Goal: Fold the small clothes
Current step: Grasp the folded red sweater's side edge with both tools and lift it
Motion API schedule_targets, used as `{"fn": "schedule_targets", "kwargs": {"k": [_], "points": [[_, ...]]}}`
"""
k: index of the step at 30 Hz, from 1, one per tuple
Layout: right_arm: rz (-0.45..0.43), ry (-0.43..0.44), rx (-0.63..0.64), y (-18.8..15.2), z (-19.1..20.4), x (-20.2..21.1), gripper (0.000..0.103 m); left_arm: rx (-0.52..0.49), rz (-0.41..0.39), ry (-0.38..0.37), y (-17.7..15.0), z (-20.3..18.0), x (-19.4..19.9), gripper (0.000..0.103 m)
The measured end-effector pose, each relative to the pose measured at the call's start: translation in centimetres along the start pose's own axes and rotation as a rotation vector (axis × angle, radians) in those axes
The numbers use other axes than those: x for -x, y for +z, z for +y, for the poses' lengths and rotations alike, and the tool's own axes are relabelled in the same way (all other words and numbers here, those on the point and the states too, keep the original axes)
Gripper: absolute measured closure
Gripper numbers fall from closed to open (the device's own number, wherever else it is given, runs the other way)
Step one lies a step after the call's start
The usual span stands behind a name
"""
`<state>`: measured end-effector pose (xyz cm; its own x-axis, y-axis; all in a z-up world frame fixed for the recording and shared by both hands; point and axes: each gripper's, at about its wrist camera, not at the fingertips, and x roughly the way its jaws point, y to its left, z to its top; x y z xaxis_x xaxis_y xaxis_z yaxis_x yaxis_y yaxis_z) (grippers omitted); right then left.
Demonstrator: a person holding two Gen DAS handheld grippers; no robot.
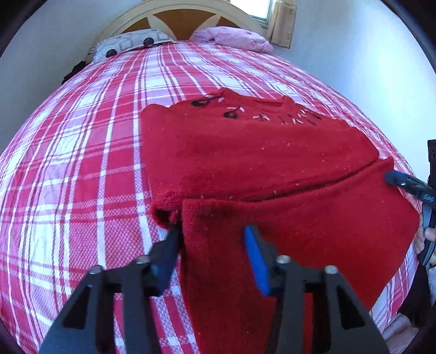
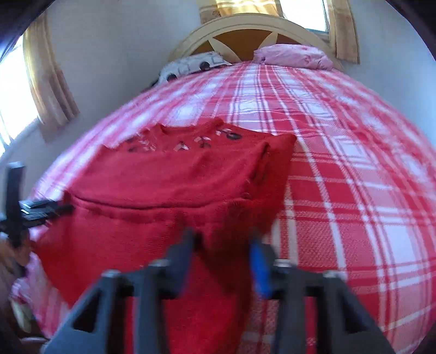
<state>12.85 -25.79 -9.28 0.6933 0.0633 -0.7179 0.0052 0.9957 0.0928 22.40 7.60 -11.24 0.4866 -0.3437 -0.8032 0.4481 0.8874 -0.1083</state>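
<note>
I've got the red sweater (image 1: 259, 152) lying on the plaid bedspread (image 1: 81, 152), neck end with its dark stitched motifs pointing away towards the headboard (image 1: 179, 21), hem end nearest me. The left gripper (image 1: 211, 237) is on the near left corner of the hem: its fingers are partly closed with a strip of the knit running down between them, though I can't say for certain the pads are biting. The right gripper (image 2: 224, 241) is at the near right corner, narrower, with the red fabric bunched between its fingers; that view is smeared, so how firm the hold is I can't tell either. From the left camera I can also see the right gripper's fingertips at the sweater's right edge. Taking both hem corners makes sense to me: with one at each end the hem stays stretched and level, so it can be carried up and over towards the neck in a single fold. The near band of the sweater looks lifted off the body already, with a crease line running across. Room is generous: open bedspread beyond the neckline right up to the patterned pillow (image 1: 128, 43) and pink pillow (image 1: 234, 38), and wide bare plaid to either side. The near bed edge is the only tight spot.
</note>
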Motion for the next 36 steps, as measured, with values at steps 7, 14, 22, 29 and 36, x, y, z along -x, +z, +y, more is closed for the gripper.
{"fn": "schedule_targets", "kwargs": {"k": [7,14,22,29,36], "points": [[-0.055,0.053,-0.037,-0.6,-0.4,2.7,0.095,0.055,-0.053,0.002,-0.9,-0.7,1.1,0.097],[-0.157,0.086,-0.010,-0.3,1.7,7.1,0.095,0.075,-0.140,-0.003,-1.5,-1.6,4.0,0.097],[-0.236,0.108,0.036,3.2,2.6,9.0,0.095,0.140,-0.239,-0.017,0.3,-0.8,7.5,0.097],[-0.261,0.086,0.060,7.1,2.1,7.8,0.095,0.209,-0.267,0.007,4.0,0.5,7.5,0.097],[-0.278,0.057,0.067,10.4,1.1,5.7,0.095,0.258,-0.282,0.050,7.8,1.7,6.3,0.097]]}}
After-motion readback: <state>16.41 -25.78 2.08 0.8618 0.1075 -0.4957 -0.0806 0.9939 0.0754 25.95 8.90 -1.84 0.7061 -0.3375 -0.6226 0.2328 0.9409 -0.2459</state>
